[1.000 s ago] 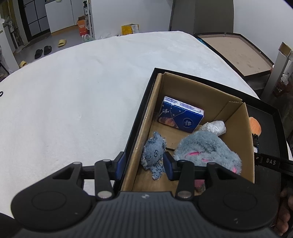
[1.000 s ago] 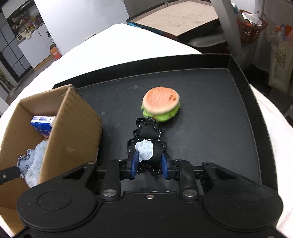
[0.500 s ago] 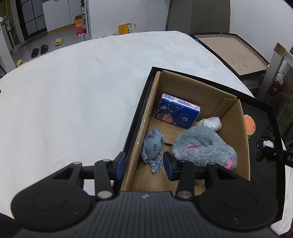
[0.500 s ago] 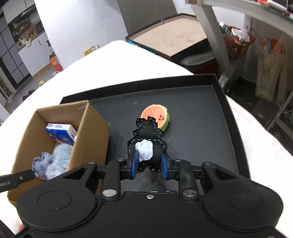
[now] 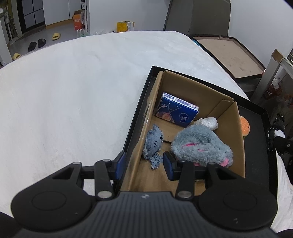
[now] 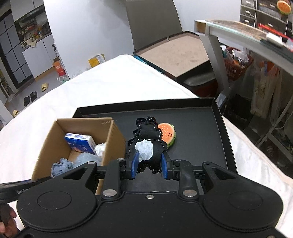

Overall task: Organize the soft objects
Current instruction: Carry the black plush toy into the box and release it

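Fingers (image 6: pixel 134 163) of my right gripper (image 6: pixel 149 165) pinch the black stitched toy (image 6: pixel 148 139) above the tray (image 6: pixel 201 131); my left gripper (image 5: pixel 144 163) gapes empty at the cardboard box (image 5: pixel 230 117). Four soft things already lie inside; the burger toy (image 6: pixel 167 132) waits.

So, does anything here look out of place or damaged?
Only the burger toy lies loose on the tray, outside the box. The black toy is held in the right fingers. Nothing looks damaged.

White walls (image 6: pixel 91 27), grey floor (image 5: pixel 60 30) with slippers (image 5: pixel 55 36), dark-framed glass partition (image 5: pixel 31 14).
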{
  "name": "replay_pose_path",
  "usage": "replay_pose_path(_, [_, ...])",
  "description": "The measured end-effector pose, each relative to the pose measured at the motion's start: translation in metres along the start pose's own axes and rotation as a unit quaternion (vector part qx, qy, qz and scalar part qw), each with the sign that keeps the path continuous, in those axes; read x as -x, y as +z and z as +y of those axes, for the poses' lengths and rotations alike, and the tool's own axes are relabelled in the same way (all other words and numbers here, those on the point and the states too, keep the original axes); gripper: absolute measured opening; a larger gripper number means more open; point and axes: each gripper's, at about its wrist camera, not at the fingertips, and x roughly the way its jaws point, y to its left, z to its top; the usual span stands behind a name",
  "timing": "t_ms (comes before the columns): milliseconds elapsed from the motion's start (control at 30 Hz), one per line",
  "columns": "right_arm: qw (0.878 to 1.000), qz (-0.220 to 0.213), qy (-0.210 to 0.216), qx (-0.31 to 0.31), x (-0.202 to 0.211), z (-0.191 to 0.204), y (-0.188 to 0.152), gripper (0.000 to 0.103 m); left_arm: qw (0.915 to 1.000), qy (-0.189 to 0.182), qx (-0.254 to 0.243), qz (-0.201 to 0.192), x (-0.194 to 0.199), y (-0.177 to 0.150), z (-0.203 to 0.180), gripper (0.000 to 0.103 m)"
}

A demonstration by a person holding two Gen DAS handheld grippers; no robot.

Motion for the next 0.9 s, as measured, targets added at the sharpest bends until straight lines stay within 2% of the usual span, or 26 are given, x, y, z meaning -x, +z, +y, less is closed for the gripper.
replay_pose_path(267, [1.0, -0.01, -0.001, 0.026, 0.011, 0.029, 0.006, 0.026, 0.9993, -0.027, 0.024, 0.003, 0.001, -0.001, 0.012, 0.043])
replay_pose_path(433, [0.999, -0.007, 0.019, 0.034, 0.016, 0.052, 0.008, 0.027, 0.9983, -0.044, 0.037, 0.012, 0.001, -0.002, 0.021, 0.042])
replay_pose_path(567, [0.999, -0.005, 0.03, 0.043, 0.019, 0.071, 0.007, 0.027, 0.9969, -0.061, 0.046, 0.019, -0.001, -0.003, 0.027, 0.037])
replay_pose_path(767, [0.998, 0.001, 0.035, 0.06, 0.018, 0.094, 0.005, 0.028, 0.9968, -0.059, 0.05, 0.021, -0.003, -0.005, 0.034, 0.018])
replay_pose_path(900, [0.996, 0.015, 0.053, 0.067, 0.019, 0.107, 0.002, 0.029, 0.996, -0.063, 0.06, 0.023, -0.004, -0.005, 0.038, 0.018])
